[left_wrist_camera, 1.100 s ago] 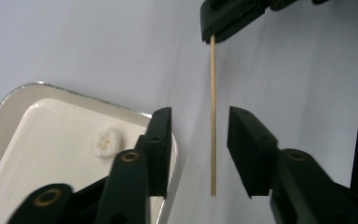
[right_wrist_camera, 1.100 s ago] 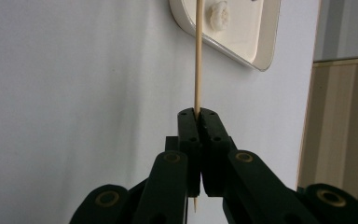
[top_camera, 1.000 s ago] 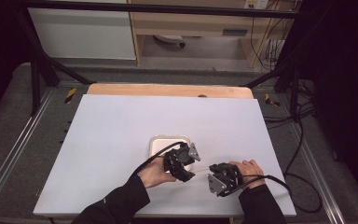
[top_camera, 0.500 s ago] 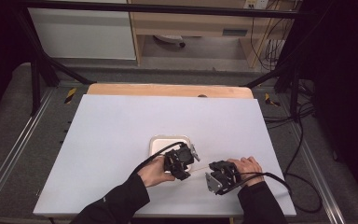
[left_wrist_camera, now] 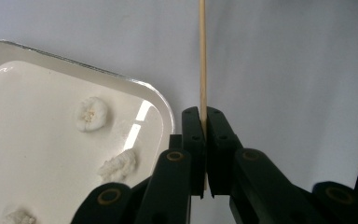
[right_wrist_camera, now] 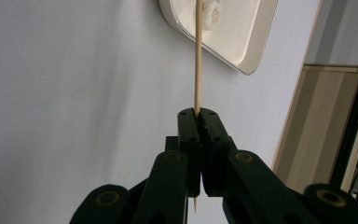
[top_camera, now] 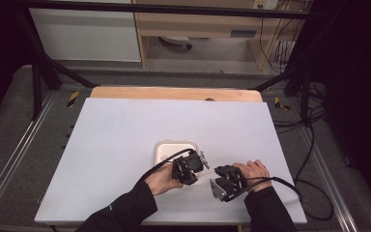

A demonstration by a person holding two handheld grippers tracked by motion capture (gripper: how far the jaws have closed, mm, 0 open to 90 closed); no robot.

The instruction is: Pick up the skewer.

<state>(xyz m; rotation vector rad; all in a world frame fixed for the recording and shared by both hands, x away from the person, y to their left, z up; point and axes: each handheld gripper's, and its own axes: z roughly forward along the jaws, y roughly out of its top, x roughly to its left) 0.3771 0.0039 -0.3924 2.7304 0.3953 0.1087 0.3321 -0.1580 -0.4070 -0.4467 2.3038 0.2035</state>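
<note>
— Now, what do we record for the left gripper [left_wrist_camera: 204, 122]?

— We note its jaws have just been closing, and they are clamped on the wooden skewer [left_wrist_camera: 202, 60], which runs straight up from between the pads. In the high view that gripper [top_camera: 199, 164] sits at the near right corner of the white tray [top_camera: 166, 147], toward the table's [top_camera: 101, 145] near edge.

— And the right gripper [right_wrist_camera: 198, 114]?

— We find it pinched shut on the same skewer, with the pointed end showing below the jaws. One white puff [right_wrist_camera: 210, 13] already sits on the stick, over the tray.

— Which step do we judge to be in hand?

— We read it as a handover or regrip: both grippers hold the stick between loadings. Three more puffs [left_wrist_camera: 91, 113] lie in the tray. Next, we judge, one gripper must release so the other can aim the point at a puff.
</note>
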